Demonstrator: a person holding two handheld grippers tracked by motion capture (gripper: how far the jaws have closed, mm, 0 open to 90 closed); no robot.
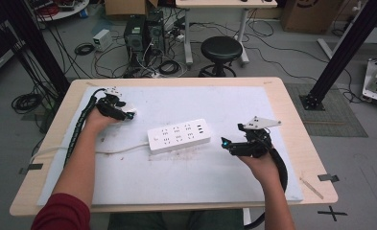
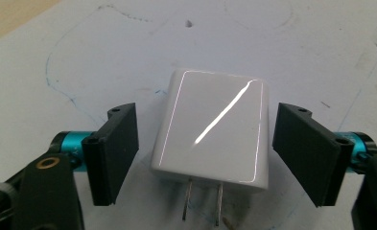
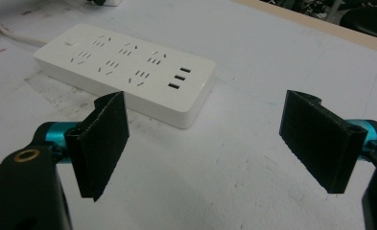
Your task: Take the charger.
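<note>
- The left gripper (image 1: 127, 114) sits in the upper left of the high view, over the far left part of the white mat (image 1: 176, 177), held in the person's left hand (image 1: 100, 120).
- In the left gripper view its jaws stand spread on either side of a white charger (image 2: 214, 132), which fills the middle of that frame.
- Narrow gaps of mat show between each pad and the charger's sides, so the jaws bracket it without pinching it.
- The charger lies flat on the mat, glossy face up, with its two metal prongs (image 2: 203, 201) pointing toward the bottom edge of that frame.
- In the high view the charger shows as a small white shape at the left gripper's tip, left of the power strip (image 1: 179, 135) and apart from it.
- The strip lies at the centre of the high view, slightly slanted, its white cord (image 1: 119, 151) running off to the left.
- The right gripper (image 1: 227, 143) is at the right of centre in the high view, pointing left toward the strip's right end, held in the right hand (image 1: 263, 165).
- In the right gripper view its jaws are spread wide with nothing between them, over bare mat.
- The strip lies in the upper left of that frame, beyond the jaws; three USB ports (image 3: 179, 77) show at its nearer end.
- The mat covers most of a wooden table (image 1: 301, 143).
</note>
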